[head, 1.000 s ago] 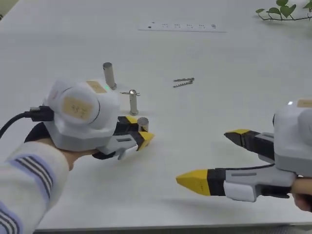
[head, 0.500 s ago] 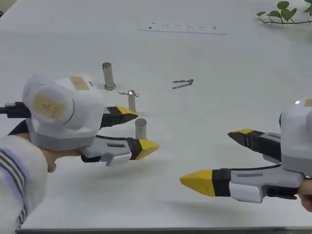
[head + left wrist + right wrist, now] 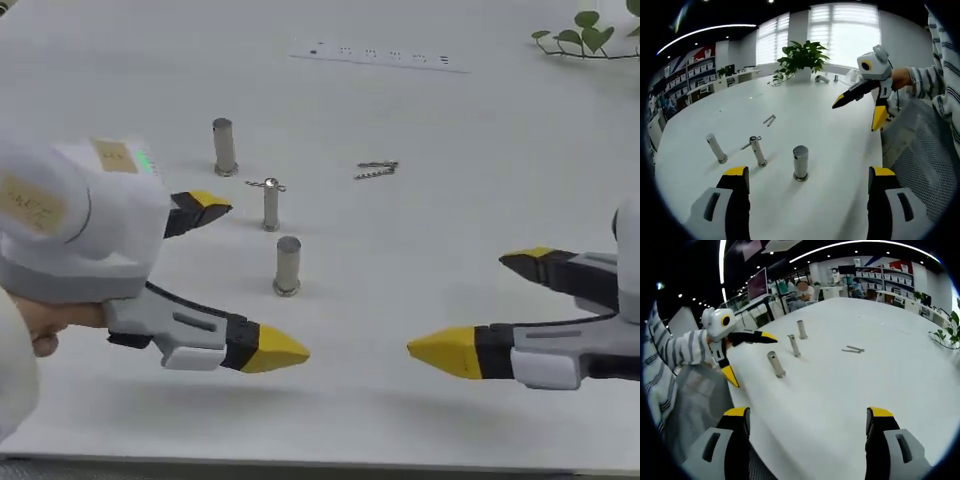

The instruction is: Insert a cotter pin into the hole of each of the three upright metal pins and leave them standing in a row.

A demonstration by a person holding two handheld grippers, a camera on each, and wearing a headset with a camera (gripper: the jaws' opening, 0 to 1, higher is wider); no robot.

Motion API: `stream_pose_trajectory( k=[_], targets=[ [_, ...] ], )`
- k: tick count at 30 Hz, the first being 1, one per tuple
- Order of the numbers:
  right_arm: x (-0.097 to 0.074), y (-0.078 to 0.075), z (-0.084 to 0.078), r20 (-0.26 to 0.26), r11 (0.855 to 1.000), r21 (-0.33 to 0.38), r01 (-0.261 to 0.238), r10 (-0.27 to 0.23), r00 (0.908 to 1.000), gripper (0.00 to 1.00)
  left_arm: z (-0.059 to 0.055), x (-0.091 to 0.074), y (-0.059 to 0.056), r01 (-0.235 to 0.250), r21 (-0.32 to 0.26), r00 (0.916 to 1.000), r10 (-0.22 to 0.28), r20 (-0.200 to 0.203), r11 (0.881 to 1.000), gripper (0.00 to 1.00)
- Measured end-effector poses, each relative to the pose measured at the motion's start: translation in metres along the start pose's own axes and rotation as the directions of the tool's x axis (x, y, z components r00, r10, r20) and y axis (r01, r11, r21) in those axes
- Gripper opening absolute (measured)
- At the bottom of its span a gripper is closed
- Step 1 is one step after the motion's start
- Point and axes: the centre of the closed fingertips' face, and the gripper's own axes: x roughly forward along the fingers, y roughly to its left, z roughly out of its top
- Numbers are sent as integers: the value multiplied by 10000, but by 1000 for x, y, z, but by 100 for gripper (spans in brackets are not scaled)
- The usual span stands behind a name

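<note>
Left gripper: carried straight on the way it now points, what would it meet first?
Probably the nearest upright metal pin: it stands just ahead of the left gripper, in line with the gap between its open jaws. Depth is hard to judge.

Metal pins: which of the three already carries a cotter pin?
The middle pin, with a cotter pin at its top; the far pin and near pin are bare.

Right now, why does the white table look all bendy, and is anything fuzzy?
Left gripper view: the fisheye lens bends the white table into a dome, and the big windows glare white. Right gripper view: the same bending. Head view: the table looks flat; the yellow-tipped left gripper, close to the camera, is a bit soft, while the nearest short silver metal pin is sharp.
</note>
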Motion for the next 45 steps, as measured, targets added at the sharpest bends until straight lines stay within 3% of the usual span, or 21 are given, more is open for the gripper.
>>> stream_pose_trajectory(
  k=[7,12,16,21,24,25,27,30,35,36,40,44,45],
  targets=[
    [5,-7,5,-636,9971,-721,-229,183,9978,97,-4,-10,-2,109,-342,9999,-105,108,9994,99],
    [8,-17,19,-1232,9809,-1836,-651,427,9915,96,-5,-16,-14,759,-723,9970,-746,215,9945,99],
    [13,-27,29,-1706,9634,-2488,-997,577,9837,95,-3,-18,-16,828,-820,9961,-798,389,9932,100],
    [21,-41,47,-1984,9486,-2916,-1228,656,9779,95,-3,-20,-18,920,-835,9952,-887,423,9923,100],
    [27,-45,64,-1665,9373,-3204,-1371,867,9822,90,-4,-20,-17,938,-906,9951,-904,411,9915,100],
    [30,-45,68,-1742,9347,-3199,-1549,1027,9793,87,-4,-20,-16,919,-980,9952,-882,422,9909,100],
    [34,-46,71,-1990,9206,-3432,-1863,1226,9723,85,-2,-19,-20,902,-1014,9954,-865,411,9907,100],
    [42,-53,74,-2776,8762,-4216,-2334,1204,9531,82,2,-18,-21,708,-1009,9966,-661,495,9924,100],
    [55,-55,75,-3579,8311,-4672,-3018,1344,9240,81,7,-17,-19,415,-1099,9970,-341,690,9931,100],
    [58,-55,75,-3730,8144,-4834,-3210,1401,9172,80,8,-17,-20,438,-1169,9967,-354,729,9922,100],
    [66,-60,73,-4177,7992,-4847,-3556,1457,8968,75,8,-18,-22,516,-1195,9966,-435,695,9915,100],
    [74,-64,73,-4565,7759,-5035,-3801,1346,8795,72,8,-18,-21,371,-1110,9973,-297,669,9931,100],
    [76,-66,72,-4727,7660,-5073,-3948,1356,8707,71,8,-18,-20,373,-1131,9973,-297,676,9929,100]
  ],
)
